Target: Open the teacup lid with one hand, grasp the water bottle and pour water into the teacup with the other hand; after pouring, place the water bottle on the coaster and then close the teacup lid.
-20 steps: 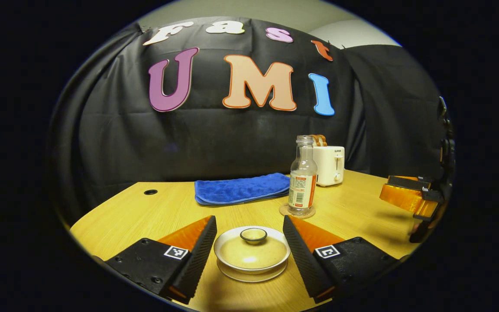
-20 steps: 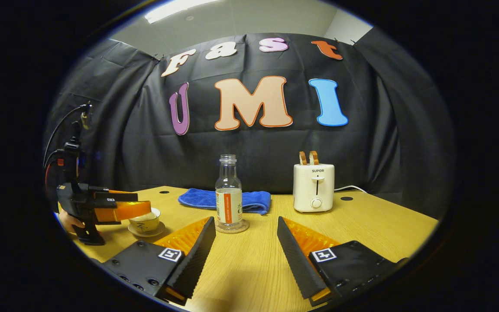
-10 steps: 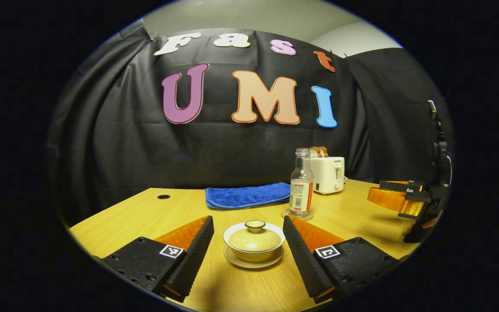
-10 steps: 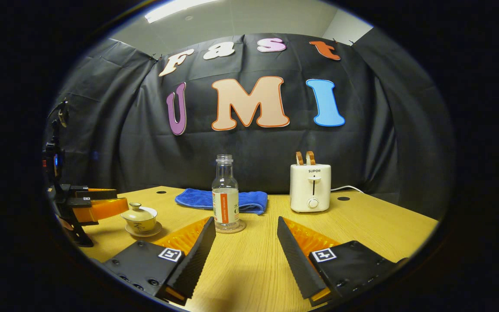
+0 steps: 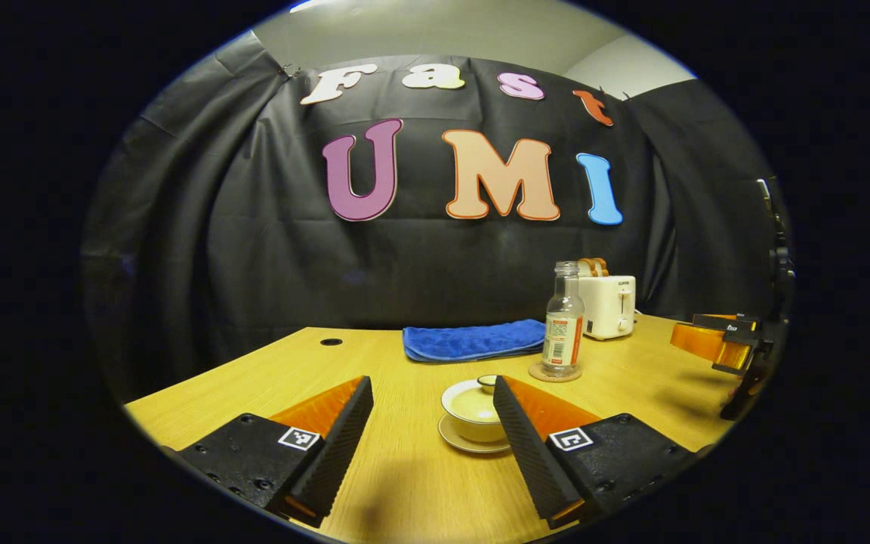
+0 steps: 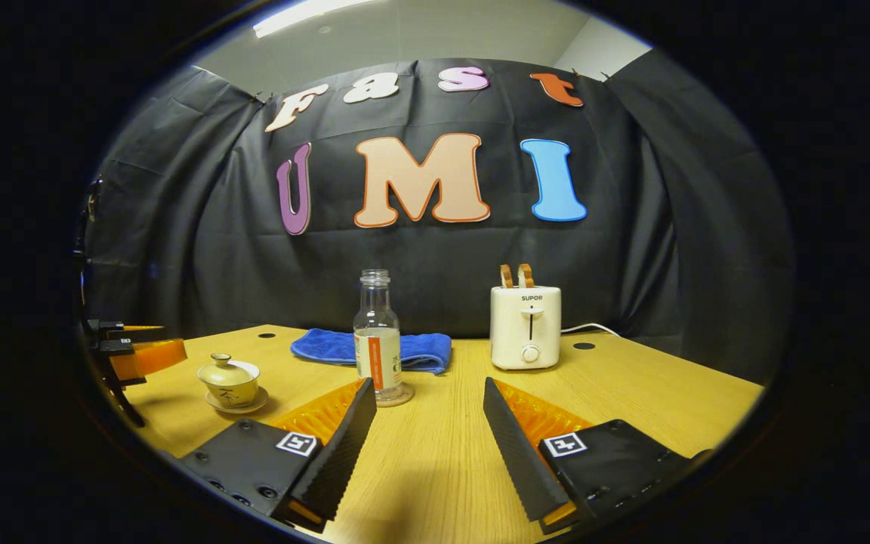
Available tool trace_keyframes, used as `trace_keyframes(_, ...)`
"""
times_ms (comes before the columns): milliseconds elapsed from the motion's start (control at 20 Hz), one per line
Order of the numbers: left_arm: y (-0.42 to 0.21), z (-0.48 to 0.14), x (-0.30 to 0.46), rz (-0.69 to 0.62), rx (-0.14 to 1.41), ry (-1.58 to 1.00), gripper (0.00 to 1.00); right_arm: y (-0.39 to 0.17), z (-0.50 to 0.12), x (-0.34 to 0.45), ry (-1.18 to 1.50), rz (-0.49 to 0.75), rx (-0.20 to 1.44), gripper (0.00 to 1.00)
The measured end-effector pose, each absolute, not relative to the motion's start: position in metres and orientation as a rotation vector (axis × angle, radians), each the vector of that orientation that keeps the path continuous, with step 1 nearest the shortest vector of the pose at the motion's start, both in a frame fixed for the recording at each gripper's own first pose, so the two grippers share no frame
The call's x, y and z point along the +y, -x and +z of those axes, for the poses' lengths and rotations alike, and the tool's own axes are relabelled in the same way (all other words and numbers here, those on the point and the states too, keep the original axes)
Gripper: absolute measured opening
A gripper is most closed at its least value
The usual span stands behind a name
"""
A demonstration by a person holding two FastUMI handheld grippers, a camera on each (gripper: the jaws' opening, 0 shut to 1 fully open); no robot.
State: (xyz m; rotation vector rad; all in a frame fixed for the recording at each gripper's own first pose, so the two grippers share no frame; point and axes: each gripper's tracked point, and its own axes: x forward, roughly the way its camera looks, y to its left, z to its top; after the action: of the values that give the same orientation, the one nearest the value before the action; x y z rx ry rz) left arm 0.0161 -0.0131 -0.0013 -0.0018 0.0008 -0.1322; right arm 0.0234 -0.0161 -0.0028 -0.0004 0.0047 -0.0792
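A cream teacup (image 5: 471, 409) with its lid on stands on a saucer, partly behind the right finger of my open left gripper (image 5: 433, 393). In the right gripper view the teacup (image 6: 229, 380) sits at the left with its lid (image 6: 226, 367) closed, and the left gripper (image 6: 133, 351) hangs just left of it, apart from it. The clear water bottle (image 6: 377, 337) stands upright on a round coaster (image 6: 397, 397), a little beyond my open right gripper (image 6: 424, 397). From the left gripper view the bottle (image 5: 563, 320) rests on the coaster (image 5: 553, 372), and the right gripper (image 5: 722, 340) hovers at the far right.
A folded blue towel (image 6: 369, 349) lies behind the bottle. A white toaster (image 6: 525, 326) with toast in its slots stands at the back, its cord trailing right. Cable holes (image 6: 584, 346) mark the wooden table (image 6: 631, 393). Black cloth walls the booth.
My left gripper has drawn back and swung left from the lidded teacup, which now sits smaller and off to the right. The right gripper shifted slightly; the bottle stayed on its coaster.
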Motion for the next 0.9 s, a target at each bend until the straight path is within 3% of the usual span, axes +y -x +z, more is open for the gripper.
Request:
trace_keyframes(100, -0.016, -0.001, -0.012, -0.13, -0.001, 0.002, 0.94, -0.023, -0.002, -0.02, 0.001, -0.101, 0.004, 0.96)
trace_keyframes(150, -0.016, -0.002, -0.011, -0.124, 0.001, 0.002, 0.94, -0.022, -0.003, -0.022, 0.002, -0.111, 0.004, 0.92)
trace_keyframes(350, -0.017, -0.003, 0.004, -0.048, 0.006, 0.002, 0.94, -0.022, -0.003, -0.023, 0.002, -0.122, 0.003, 0.96)
trace_keyframes(450, -0.016, -0.003, 0.009, -0.019, 0.005, 0.001, 0.94, -0.022, -0.003, -0.023, 0.002, -0.122, 0.003, 0.92)
trace_keyframes(900, -0.016, -0.003, 0.008, -0.021, 0.003, 0.001, 0.94, -0.021, -0.002, -0.023, 0.002, -0.118, 0.003, 0.92)
